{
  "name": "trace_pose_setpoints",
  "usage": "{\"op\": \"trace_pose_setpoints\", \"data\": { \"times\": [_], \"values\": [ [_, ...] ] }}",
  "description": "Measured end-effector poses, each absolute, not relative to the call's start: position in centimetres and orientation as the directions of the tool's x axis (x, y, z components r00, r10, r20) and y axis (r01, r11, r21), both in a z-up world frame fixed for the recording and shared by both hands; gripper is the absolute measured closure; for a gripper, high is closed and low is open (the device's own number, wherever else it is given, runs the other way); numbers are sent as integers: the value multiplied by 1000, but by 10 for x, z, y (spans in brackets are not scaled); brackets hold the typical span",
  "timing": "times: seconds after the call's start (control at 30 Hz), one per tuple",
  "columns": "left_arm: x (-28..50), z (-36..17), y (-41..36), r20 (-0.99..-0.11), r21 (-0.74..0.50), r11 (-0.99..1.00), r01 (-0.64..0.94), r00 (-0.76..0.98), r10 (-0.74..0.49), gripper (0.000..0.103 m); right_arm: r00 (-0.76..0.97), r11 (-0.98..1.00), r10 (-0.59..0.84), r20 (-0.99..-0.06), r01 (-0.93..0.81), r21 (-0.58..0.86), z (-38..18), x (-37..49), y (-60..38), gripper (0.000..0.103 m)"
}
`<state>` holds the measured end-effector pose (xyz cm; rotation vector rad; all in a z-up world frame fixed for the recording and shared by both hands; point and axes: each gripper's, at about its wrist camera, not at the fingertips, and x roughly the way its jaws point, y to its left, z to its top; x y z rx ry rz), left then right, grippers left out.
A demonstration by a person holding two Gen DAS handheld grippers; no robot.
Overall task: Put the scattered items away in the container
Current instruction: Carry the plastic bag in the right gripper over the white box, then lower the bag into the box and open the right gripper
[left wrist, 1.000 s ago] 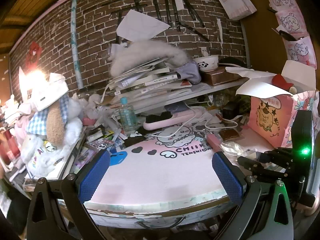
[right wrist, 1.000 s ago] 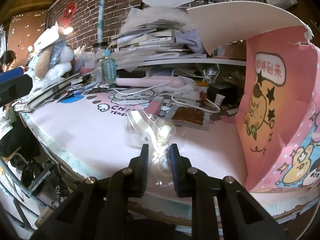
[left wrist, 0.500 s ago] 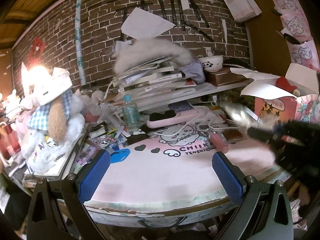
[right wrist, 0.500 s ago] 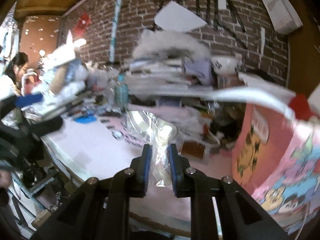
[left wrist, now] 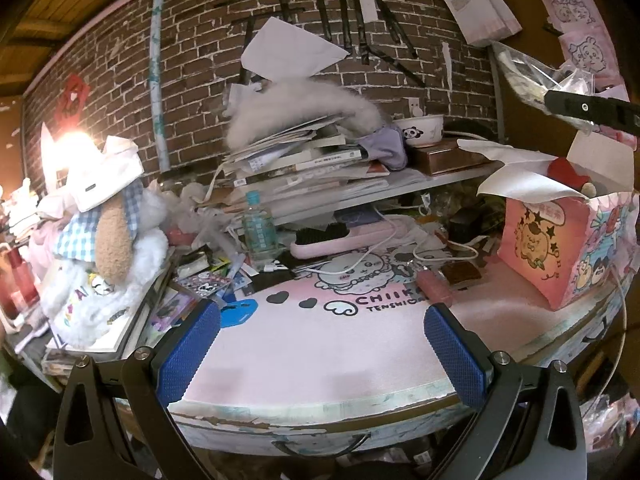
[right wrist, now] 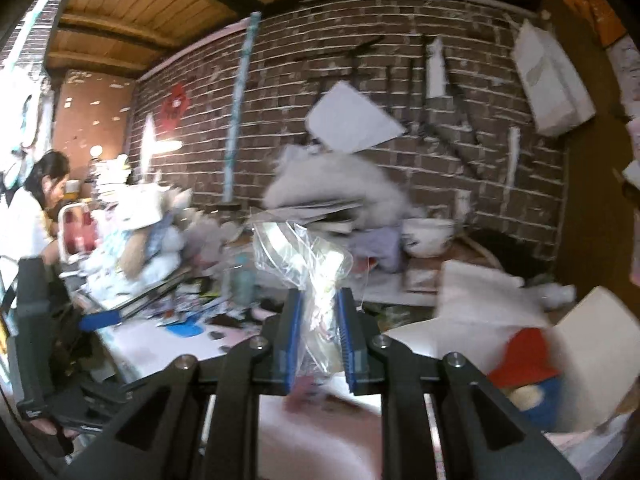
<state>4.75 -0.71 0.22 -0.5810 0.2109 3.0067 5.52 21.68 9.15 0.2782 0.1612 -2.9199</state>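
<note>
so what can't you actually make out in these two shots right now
- Contents of the clear plastic bag in the right gripper: right wrist view, motion blur and crumpled film.
- Inside of the pink box: left wrist view, its white flaps cover it; right wrist view, blurred.
- Right gripper in the left wrist view: cut off by the right edge.
- Small clutter beside the water bottle: too small.
</note>
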Motion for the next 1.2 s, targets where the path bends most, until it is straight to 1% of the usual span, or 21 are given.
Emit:
{"op": "trace_pose_setpoints", "data": {
  "times": [0.1, 0.37, 0.6, 0.73, 0.77, 0.8, 0.83, 0.87, 0.93, 1.07, 1.2],
  "values": [
    [47, 2, -4, -376, 127, -987, -100, -925, 46, 1, -967, -986, -120, -223, 143, -90, 100, 47, 241, 88],
    [45, 0, 0, -383, 131, -986, -106, -923, 49, 1, -929, -999, 21, -370, -8, -37, 94, 21, 306, 88],
    [45, 0, 1, -382, 130, -986, -104, -923, 48, 1, -860, -998, 57, -507, -51, -27, 76, -4, 328, 88],
    [45, 0, 0, -383, 129, -986, -105, -923, 48, 1, -836, -999, 31, -548, -42, 7, 69, -8, 332, 85],
    [45, 0, 0, -382, 130, -986, -105, -923, 48, 1, -834, -999, 33, -551, -46, 10, 69, -8, 333, 79],
    [45, 0, 1, -382, 130, -986, -105, -923, 47, 1, -834, -999, 37, -551, -50, 9, 70, -8, 333, 77],
    [45, 0, 0, -383, 129, -986, -106, -923, 49, 1, -836, -999, 42, -547, -54, 6, 70, -8, 333, 67],
    [45, 0, 0, -382, 128, -986, -106, -923, 49, 1, -840, -998, 48, -541, -58, 2, 71, -6, 332, 53],
    [45, 0, 0, -382, 129, -986, -105, -923, 48, 1, -849, -998, 58, -525, -68, -1, 75, -4, 331, 39],
    [45, 0, 1, -382, 133, -986, -104, -923, 46, 1, -867, -997, 63, -495, -74, 3, 84, 2, 331, 33],
    [46, 0, 0, -380, 133, -986, -105, -924, 47, 1, -891, -998, -8, -454, -22, 61, 94, 9, 332, 33]
  ]
}}
